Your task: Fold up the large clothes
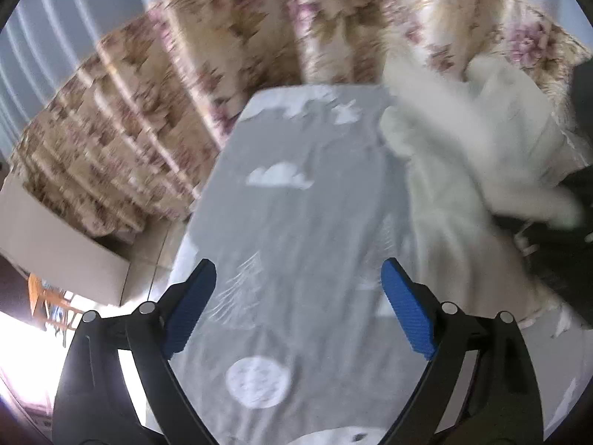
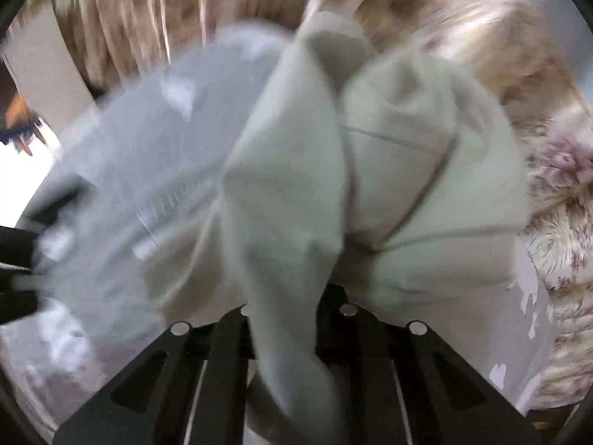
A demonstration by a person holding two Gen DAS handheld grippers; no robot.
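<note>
left wrist view: left gripper [image 1: 298, 289] stands spread wide and empty over the grey printed sheet [image 1: 296, 222]; the pale garment [image 1: 474, 155] lies bunched at the right, near the floral curtain [image 1: 185, 92].

right wrist view: right gripper [image 2: 292, 319] is clenched on a fold of the pale garment [image 2: 389, 170], which hangs in a twisted bunch. risk, judged: a one-handed hold on a narrow pinch may let the cloth slip or fold crooked.
</note>
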